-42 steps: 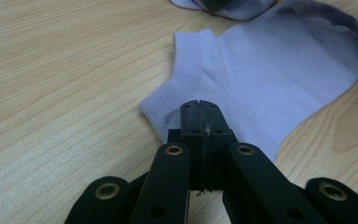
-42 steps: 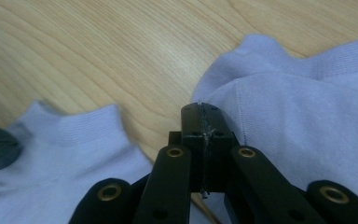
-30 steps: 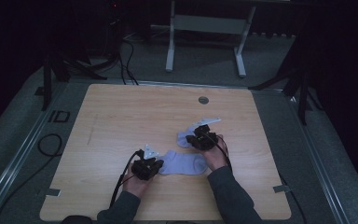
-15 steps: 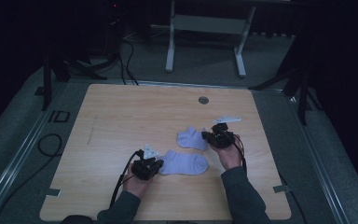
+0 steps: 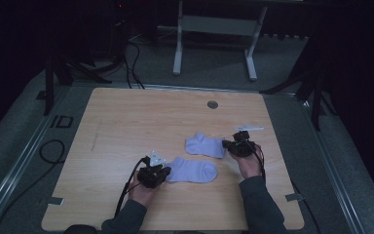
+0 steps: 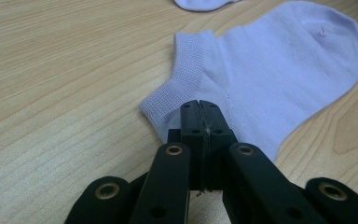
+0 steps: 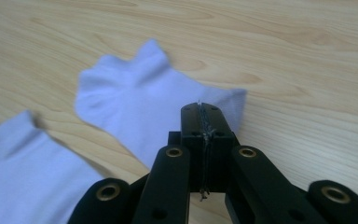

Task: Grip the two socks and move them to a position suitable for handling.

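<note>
High view dim, surroundings near black; gripper views bright, evenly lit, right slightly blurred.

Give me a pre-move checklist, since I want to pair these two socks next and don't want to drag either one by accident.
1. Left tongs closed: ok, jaws pressed together.
2. Left tongs gripping the near sock: cannot tell; the tips sit over its cuff edge, but no fabric shows between the jaws.
3. Right tongs closed: ok, jaws together.
4. Right tongs gripping the far sock: cannot tell; the tips overlap its edge, and any pinch is hidden.
5. Socks apart: ok; in the high view a strip of table shows between them.
6. Both socks flat on the table: ok, neither is lifted.
</note>
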